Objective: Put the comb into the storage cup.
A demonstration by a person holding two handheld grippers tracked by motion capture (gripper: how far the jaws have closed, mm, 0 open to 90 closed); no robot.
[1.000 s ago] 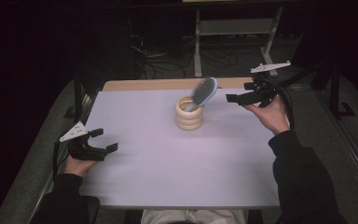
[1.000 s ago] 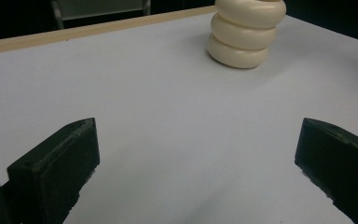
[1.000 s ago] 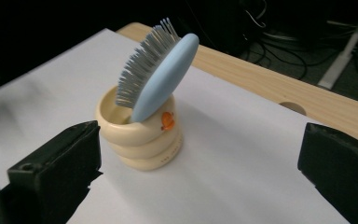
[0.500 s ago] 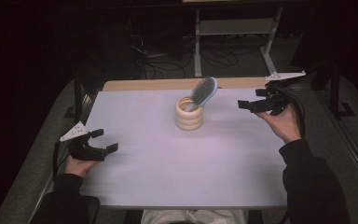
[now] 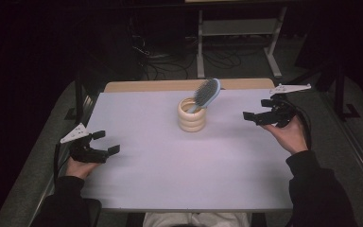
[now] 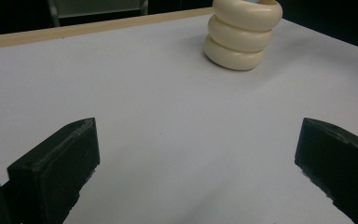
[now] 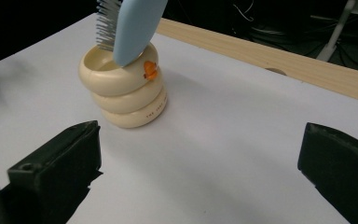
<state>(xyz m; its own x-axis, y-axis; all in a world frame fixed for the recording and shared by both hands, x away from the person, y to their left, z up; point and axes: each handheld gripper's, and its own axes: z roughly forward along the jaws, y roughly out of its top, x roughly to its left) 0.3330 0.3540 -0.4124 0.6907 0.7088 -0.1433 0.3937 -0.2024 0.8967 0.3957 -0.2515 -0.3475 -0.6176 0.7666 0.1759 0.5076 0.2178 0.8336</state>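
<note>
A cream holder (image 5: 192, 115) shaped like three stacked rings stands upright near the middle back of the white table (image 5: 179, 165). A light blue hairbrush (image 5: 206, 93) leans in it, bristle head up and tilted right. In the right gripper view the holder (image 7: 123, 88) carries a small orange mark, and the hairbrush (image 7: 130, 25) rises from its rim. My right gripper (image 5: 260, 109) hovers open to the right of the holder, apart from it. Near the table's left edge my left gripper (image 5: 106, 142) is open and empty, with the holder (image 6: 242, 35) far ahead.
A wooden strip (image 5: 170, 85) runs along the table's far edge. Behind it are a metal stand (image 5: 236, 28) and cables (image 5: 156, 61) on a dark floor. The person's sleeves (image 5: 319, 189) enter from the bottom.
My right gripper has drawn back to the right and slightly toward the person, away from the holder. The left gripper has stayed put.
</note>
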